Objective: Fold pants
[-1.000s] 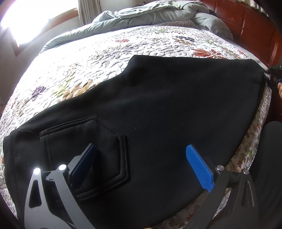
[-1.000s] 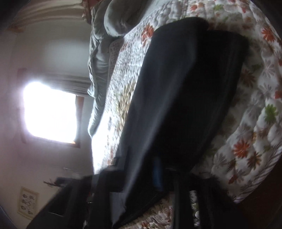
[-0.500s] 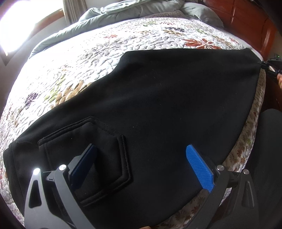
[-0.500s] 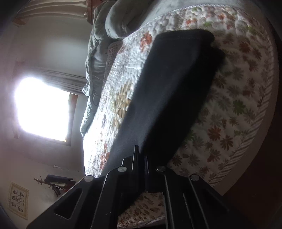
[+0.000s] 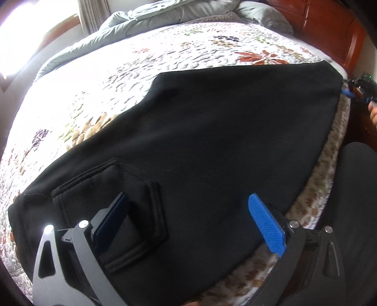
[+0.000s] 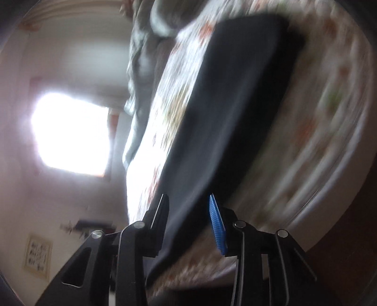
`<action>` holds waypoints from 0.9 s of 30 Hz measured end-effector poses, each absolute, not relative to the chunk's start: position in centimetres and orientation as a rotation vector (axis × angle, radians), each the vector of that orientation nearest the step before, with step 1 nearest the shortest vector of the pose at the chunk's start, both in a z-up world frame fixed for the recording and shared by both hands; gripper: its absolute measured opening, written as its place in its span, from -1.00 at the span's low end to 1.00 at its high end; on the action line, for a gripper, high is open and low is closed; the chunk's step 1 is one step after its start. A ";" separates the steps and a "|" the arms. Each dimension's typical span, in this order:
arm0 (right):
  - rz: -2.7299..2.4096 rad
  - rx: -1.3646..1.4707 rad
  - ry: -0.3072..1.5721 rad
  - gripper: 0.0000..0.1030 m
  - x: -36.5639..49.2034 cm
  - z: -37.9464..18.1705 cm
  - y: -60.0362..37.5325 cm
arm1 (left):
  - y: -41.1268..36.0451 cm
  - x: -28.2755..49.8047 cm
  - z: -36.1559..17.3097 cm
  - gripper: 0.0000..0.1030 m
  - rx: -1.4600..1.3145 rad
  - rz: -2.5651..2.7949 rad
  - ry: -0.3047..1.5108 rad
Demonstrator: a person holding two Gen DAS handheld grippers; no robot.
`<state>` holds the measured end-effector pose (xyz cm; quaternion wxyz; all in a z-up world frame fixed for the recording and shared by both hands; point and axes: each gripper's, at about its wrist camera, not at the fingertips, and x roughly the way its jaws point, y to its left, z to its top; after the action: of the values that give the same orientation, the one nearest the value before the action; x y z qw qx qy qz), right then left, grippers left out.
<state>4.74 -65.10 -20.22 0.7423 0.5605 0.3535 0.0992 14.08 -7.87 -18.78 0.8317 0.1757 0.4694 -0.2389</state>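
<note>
Black pants (image 5: 212, 146) lie flat on the quilt (image 5: 113, 77), reaching from its near left edge to its far right corner. Left gripper (image 5: 186, 211) hovers over the pants with its blue pads wide apart; left pad sits above the patch pocket (image 5: 110, 197). Right gripper (image 5: 358, 88) is at the pants' far right corner, contact unclear. Grey duvet (image 5: 150, 18) is bunched beyond the quilt.

A floral quilted bedspread (image 5: 99, 98) covers the bed. A rumpled grey duvet (image 5: 165, 11) lies at the far side, beside a wooden headboard (image 5: 329, 26).
</note>
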 end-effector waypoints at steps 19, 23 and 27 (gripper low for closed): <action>0.217 1.279 0.809 -0.91 5.0 -21.1 -57.9 | -7.7 13.3 -19.1 0.94 0.351 -0.539 0.977; 0.205 1.306 0.841 -0.91 5.3 -22.6 -58.3 | -7.4 13.4 -19.1 0.94 0.356 -0.559 0.985; 0.247 1.304 0.778 -0.58 4.6 -21.1 -58.8 | -7.5 13.3 -18.5 0.94 0.340 -0.585 0.986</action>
<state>4.62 -58.84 -21.05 0.7186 0.5895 0.3516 0.1117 13.31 -7.52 -18.47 0.8265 0.1601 0.4643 -0.2752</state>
